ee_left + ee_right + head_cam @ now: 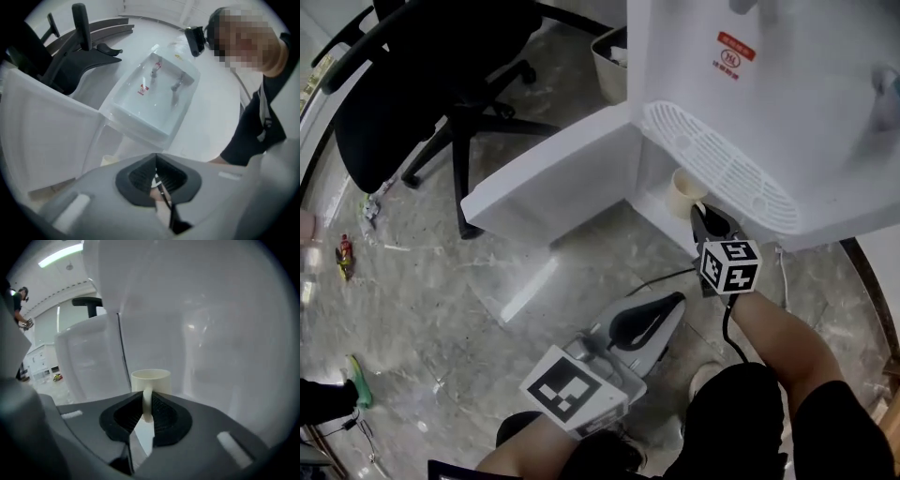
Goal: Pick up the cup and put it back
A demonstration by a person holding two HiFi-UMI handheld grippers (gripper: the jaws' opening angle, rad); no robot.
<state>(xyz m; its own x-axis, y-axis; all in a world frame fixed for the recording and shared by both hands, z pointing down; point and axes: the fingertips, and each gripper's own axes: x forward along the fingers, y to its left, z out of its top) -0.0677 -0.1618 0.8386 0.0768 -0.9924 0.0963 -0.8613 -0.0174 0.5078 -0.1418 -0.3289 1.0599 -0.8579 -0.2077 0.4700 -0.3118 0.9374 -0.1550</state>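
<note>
The cream cup (686,192) stands upright in the open lower compartment of a white water dispenser (769,103), just beside its swung-out door (553,183). The right gripper (705,214) reaches in from the near side, and its jaws pinch the cup's handle (146,401). The left gripper (673,302) hovers nearer and to the left over the marble floor (441,281), its jaws pressed together on nothing. A black office chair (422,84) stands at the far left.
</note>
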